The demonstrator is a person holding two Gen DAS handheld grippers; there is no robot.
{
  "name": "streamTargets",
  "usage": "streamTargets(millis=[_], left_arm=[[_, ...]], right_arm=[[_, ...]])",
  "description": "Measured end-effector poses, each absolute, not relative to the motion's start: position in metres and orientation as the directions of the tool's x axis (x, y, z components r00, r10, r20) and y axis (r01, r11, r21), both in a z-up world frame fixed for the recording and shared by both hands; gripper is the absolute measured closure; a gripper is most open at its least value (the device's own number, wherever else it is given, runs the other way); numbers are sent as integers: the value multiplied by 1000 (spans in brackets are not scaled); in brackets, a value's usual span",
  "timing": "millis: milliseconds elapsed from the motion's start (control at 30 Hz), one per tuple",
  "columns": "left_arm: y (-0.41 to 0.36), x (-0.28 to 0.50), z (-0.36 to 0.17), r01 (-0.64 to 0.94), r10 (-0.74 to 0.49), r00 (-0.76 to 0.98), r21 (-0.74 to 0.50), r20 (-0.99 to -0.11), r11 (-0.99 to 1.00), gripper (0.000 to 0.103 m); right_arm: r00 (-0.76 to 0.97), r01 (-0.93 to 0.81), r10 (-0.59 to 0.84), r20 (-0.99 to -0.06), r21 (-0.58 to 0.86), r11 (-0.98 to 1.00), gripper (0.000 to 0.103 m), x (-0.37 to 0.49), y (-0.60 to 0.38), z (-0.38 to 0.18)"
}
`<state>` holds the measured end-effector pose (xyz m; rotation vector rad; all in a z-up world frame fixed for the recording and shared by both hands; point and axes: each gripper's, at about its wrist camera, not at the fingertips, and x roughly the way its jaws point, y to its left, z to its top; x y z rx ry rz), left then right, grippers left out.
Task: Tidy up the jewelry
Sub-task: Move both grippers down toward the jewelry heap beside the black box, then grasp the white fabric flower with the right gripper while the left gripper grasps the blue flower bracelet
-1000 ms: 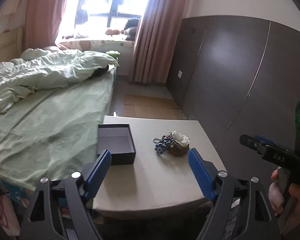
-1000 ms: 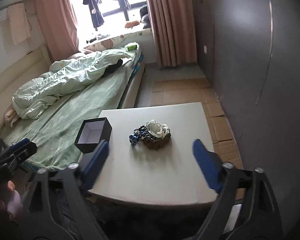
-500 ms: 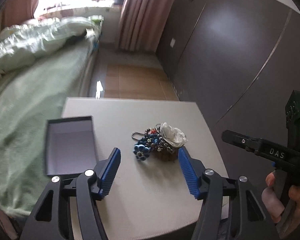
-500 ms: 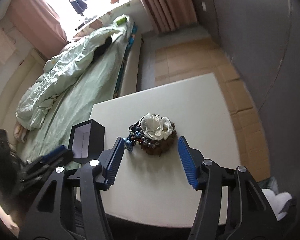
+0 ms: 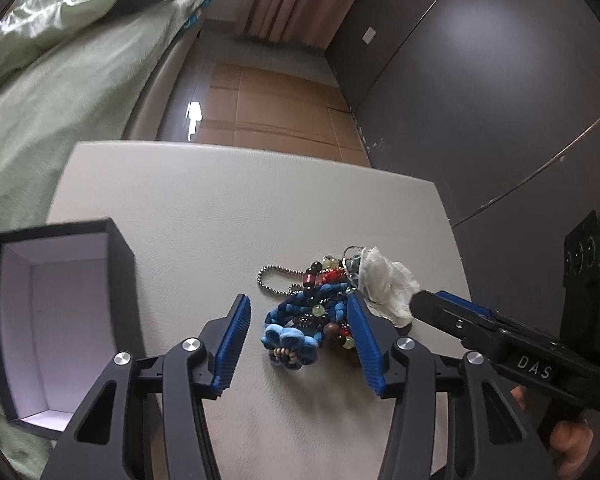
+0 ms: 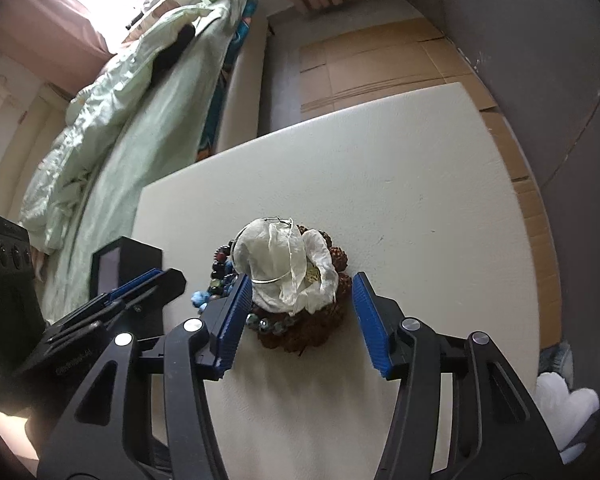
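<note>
A tangled pile of jewelry lies on the cream table (image 5: 220, 200): a blue knotted bracelet (image 5: 296, 332), a ball chain (image 5: 272, 280), mixed beads, a brown bead bracelet (image 6: 300, 332) and a white fabric flower (image 6: 288, 272) with a thin metal bangle. An open black box (image 5: 48, 312) with a pale lining stands at the table's left. My left gripper (image 5: 298, 338) is open, with its jaws on either side of the blue bracelet. My right gripper (image 6: 298, 312) is open, straddling the white flower and brown beads. It also shows in the left wrist view (image 5: 452, 312).
A bed with green bedding (image 6: 112, 132) runs along the table's left side. A dark panelled wall (image 5: 500, 100) stands to the right. Cardboard sheets (image 5: 268, 108) cover the floor beyond the table. The box also shows in the right wrist view (image 6: 120, 264).
Both grippers have moved forward and down to the jewelry pile and now straddle it. Both stay open. The pile and box have not moved.
</note>
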<state>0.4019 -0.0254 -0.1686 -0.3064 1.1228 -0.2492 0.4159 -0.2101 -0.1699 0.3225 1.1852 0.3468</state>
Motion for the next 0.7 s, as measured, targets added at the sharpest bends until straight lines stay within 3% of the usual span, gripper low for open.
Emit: streamTargets(millis=[33, 100, 133, 167, 600, 700], left_arm=[[-27, 403, -172, 40, -345, 409, -361, -845, 932, 55], [-28, 403, -177, 37, -346, 402, -362, -848, 931, 55], [-29, 403, -179, 35, -345, 397, -362, -850, 932, 55], [-29, 403, -181, 35, -344, 392, -360, -853, 932, 55], [-31, 394, -193, 36, -329, 407, -345, -852, 938, 55], [-24, 395, -198, -10, -349, 405, -386, -845, 922, 69]], right_arm=[[339, -95, 422, -840, 416, 904, 50, 417, -208, -171], [335, -86, 425, -841, 422, 903, 72, 420, -208, -176], [318, -80, 425, -848, 422, 903, 96, 421, -207, -181], [292, -65, 420, -859, 420, 905, 100, 422, -207, -187], [490, -21, 466, -737, 525, 851, 100, 393, -254, -145], [532, -31, 462, -709, 529, 848, 100, 386, -259, -133]])
